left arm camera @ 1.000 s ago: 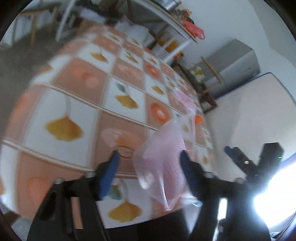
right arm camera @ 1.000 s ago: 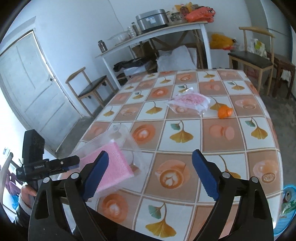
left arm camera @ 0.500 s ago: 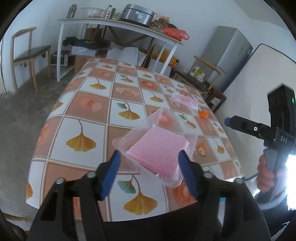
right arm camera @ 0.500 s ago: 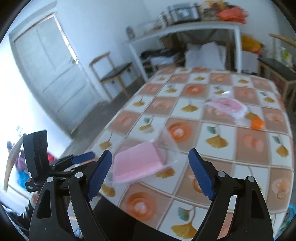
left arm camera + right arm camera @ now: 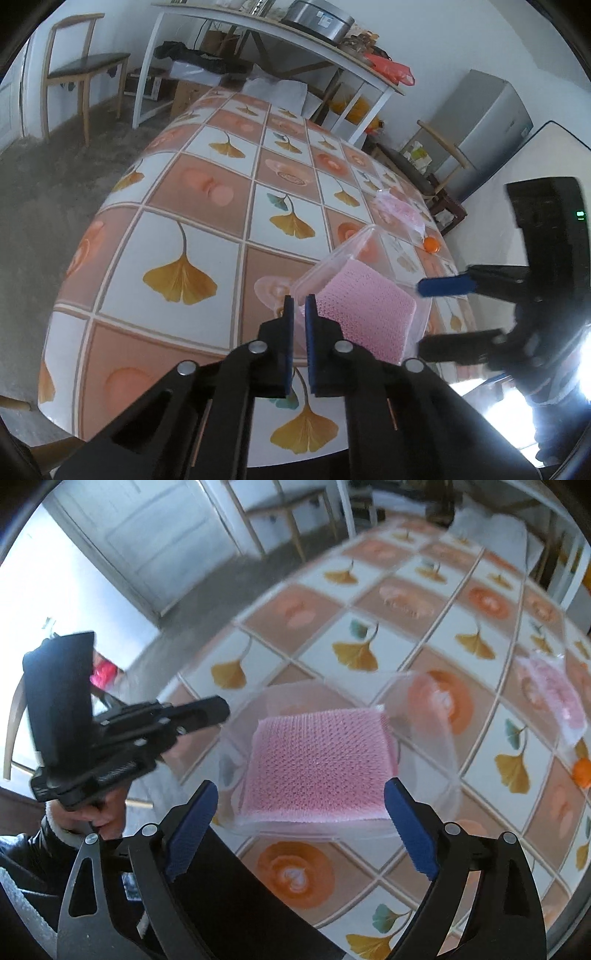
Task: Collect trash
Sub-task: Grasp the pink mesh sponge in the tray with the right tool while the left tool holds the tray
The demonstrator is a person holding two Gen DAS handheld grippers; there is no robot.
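The left tool (image 5: 300,314) has just closed, and its pads now stand nearly together on the near-left rim of the clear tray (image 5: 332,258) that holds a pink mesh pad (image 5: 365,314). Only the thin plastic wall appears to be between them, so I judge it clamped on that rim, though the contact itself is hard to see. The right tool (image 5: 301,823) has just been opening and stands wide apart, straddling the near edge of the tray from above with nothing pinched between its pads. The tray sits at the near end of the worktop (image 5: 192,229), close to the edge. Farther off lie a second pink packet (image 5: 400,212) in clear wrap and a small orange piece (image 5: 430,244) just beside it, both untouched.

The hold is the weak point. A pinch on one thin, flexible rim could let the tray twist, buckle or slip out as it is lifted, and the loose pad could slide or tip out. If the right tool closes on the far side carelessly, it might crush the wall or push the tray against the left grip and off the near edge. The right view is blurred, so its aim is uncertain.
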